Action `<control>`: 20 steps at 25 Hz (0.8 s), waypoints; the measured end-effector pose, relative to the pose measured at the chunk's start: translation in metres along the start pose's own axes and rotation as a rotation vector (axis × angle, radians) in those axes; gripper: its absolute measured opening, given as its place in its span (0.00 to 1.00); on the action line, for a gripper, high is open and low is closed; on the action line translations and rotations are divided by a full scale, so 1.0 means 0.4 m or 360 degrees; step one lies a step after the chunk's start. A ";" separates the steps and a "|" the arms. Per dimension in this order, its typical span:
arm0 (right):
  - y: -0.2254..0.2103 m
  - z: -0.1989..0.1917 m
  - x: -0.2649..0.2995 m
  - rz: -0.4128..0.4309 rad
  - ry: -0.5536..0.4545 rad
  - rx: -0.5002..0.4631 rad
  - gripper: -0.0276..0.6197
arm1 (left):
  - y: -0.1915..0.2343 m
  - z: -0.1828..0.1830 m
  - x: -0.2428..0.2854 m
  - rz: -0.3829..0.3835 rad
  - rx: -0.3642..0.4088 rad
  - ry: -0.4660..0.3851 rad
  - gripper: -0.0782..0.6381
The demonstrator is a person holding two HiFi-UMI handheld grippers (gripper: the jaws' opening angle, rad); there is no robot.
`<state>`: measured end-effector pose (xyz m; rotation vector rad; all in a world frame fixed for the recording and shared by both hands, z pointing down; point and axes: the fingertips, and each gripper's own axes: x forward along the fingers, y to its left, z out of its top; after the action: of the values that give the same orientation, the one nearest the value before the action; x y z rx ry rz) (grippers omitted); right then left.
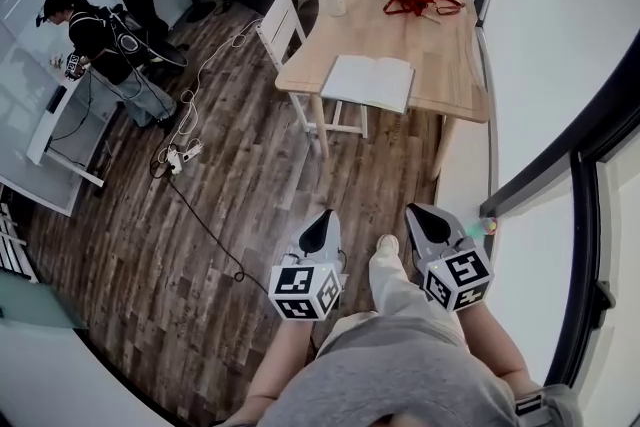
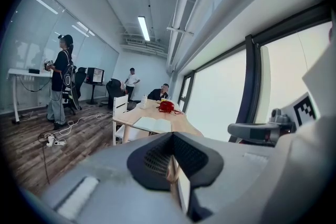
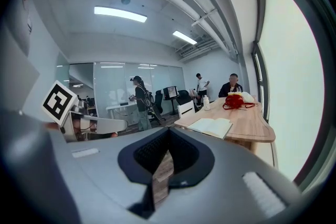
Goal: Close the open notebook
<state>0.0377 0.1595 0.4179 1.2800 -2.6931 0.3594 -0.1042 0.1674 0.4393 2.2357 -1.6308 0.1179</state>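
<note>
Left gripper (image 1: 322, 221) and right gripper (image 1: 418, 213) are hovering low, fingers pressed together. Neither is holding anything, seemingly because the open notebook (image 1: 368, 82) is lying well ahead on the desk (image 1: 440, 65).

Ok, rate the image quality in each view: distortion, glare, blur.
Head view: heavy fisheye bend, notebook sharp. Left gripper view: window blown out white, left claw soft up close. Right gripper view: same window glare, round dark border.

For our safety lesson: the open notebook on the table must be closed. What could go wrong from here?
The notebook lies at the table's near edge, so a push might slide it off. Both the left claw and right claw are shut; they may fumble the cover.
</note>
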 end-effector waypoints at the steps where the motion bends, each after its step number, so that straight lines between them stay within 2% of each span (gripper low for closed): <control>1: -0.013 0.005 0.014 -0.0002 -0.0003 0.0004 0.05 | 0.004 0.004 0.017 -0.0002 0.0004 0.0000 0.12; 9: -0.115 0.053 0.144 -0.0016 -0.0003 -0.0018 0.05 | 0.062 0.053 0.170 0.0017 -0.0008 0.0021 0.12; 20: -0.290 0.159 0.341 0.0004 -0.0007 -0.0083 0.05 | 0.122 0.167 0.424 0.0037 -0.0032 0.0022 0.12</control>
<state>0.0406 -0.0299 0.4054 1.2649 -2.6895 0.2849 -0.1044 -0.0213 0.4368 2.1965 -1.6443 0.1227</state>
